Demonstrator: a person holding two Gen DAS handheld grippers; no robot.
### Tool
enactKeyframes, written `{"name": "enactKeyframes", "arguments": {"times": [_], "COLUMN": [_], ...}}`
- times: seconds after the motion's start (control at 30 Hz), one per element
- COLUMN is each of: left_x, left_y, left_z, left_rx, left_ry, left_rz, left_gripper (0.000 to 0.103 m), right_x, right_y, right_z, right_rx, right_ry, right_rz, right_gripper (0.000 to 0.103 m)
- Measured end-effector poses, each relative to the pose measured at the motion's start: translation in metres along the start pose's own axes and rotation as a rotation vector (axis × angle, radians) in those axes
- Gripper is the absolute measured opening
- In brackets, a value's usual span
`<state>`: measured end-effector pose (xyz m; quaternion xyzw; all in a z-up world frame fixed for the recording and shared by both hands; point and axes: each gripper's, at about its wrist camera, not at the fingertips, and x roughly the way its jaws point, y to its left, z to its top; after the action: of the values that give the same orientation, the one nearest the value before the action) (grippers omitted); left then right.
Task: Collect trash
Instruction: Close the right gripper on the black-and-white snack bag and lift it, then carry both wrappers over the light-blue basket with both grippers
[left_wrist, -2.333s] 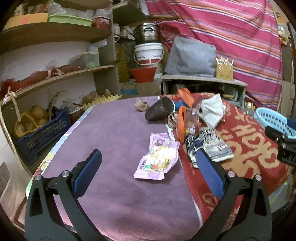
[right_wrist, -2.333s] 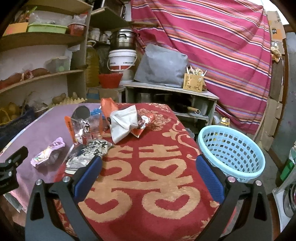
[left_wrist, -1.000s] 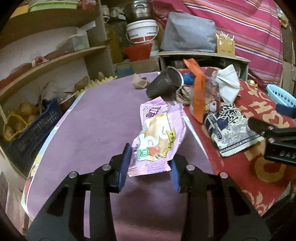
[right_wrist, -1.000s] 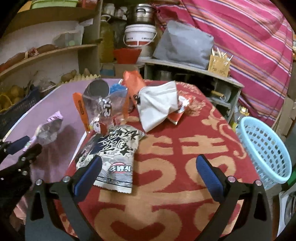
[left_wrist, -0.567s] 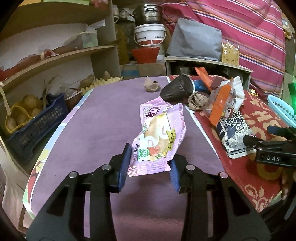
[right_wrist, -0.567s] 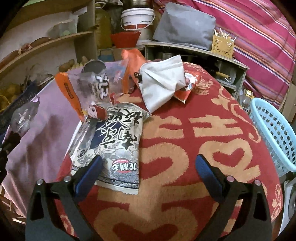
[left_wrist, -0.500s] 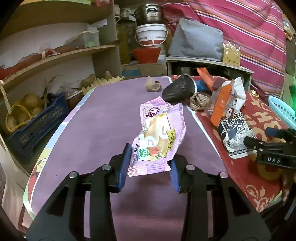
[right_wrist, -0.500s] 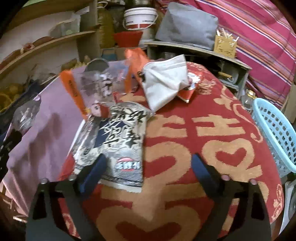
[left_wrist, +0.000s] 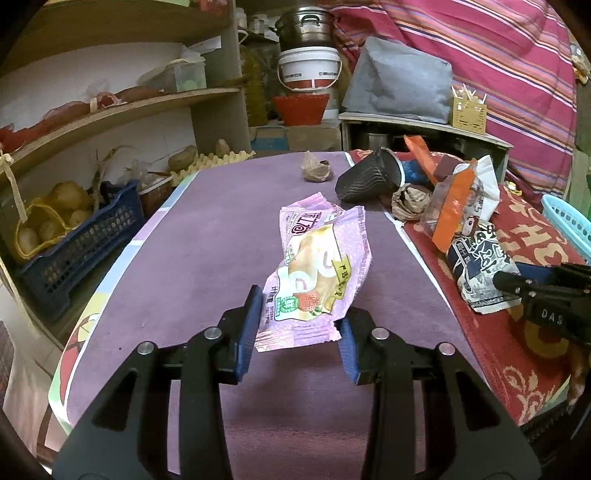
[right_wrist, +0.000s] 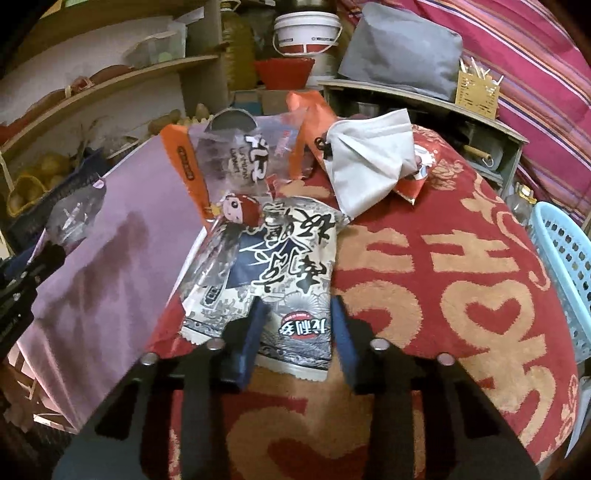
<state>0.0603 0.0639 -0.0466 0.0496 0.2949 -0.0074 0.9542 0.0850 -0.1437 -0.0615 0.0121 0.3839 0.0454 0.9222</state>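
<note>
My left gripper (left_wrist: 299, 321) is shut on a pink snack wrapper (left_wrist: 321, 266), which it holds up off the purple table cover (left_wrist: 192, 236). My right gripper (right_wrist: 297, 317) points down at the red cloth (right_wrist: 424, 288). Its jaws are closing, and the pads pinch the near end of a black-and-white snack packet (right_wrist: 291, 258) lying there. Behind that packet stand a clear packet with orange edges (right_wrist: 236, 158) and a crumpled white mask (right_wrist: 369, 158). A black paper cup (left_wrist: 369, 177) lies on its side, with brown paper scraps (left_wrist: 316, 171) beside it.
A light blue basket (right_wrist: 569, 266) stands off the table's right edge. Shelves on the left hold a blue crate of potatoes (left_wrist: 74, 240). Behind the table are a low stand with a grey bag (left_wrist: 399, 88), a white bucket and a striped curtain.
The right gripper's jaws have gone from wide open to closed around the near end of the black-and-white packet. The left gripper still holds the pink wrapper and has shifted slightly.
</note>
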Motion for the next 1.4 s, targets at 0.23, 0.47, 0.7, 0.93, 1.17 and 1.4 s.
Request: {"name": "enactKeyframes", "arguments": {"times": [0.23,0.47,0.7,0.93,1.17,1.4], "left_x": [0.0,-0.002,-0.012,-0.025,-0.044,-0.063], "left_y": [-0.004,-0.005,-0.006,-0.016,-0.027,-0.041], "left_z": [-0.002,-0.003,-0.003,0.0,0.0,0.004], "left_rx": [0.012,0.021,0.024,0.048,0.056,0.061], "left_ry": [0.002,-0.002,-0.017,-0.02,-0.038,-0.067], "left_rz": [0.005,0.016,0.02,0.033,0.044,0.029], "left_gripper": [0.037,0.037,0.037,0.037,0.037,0.037], "right_x": [-0.002,-0.013,-0.03,-0.05,-0.07,-0.088], "right_y": [-0.006,-0.011,-0.03,-0.06,-0.093,-0.104], "right_z": [0.0,0.0,0.002,0.001,0.0,-0.001], "right_rx": [0.014,0.018,0.037,0.07,0.122,0.111], "right_ry": [0.001,-0.026,-0.061,-0.094,-0.132,-0.172], "right_rz": [0.023,0.043,0.034,0.009,0.0,0.007], "right_gripper": [0.015,0.009,0.007,0.007,0.007,0.007]}}
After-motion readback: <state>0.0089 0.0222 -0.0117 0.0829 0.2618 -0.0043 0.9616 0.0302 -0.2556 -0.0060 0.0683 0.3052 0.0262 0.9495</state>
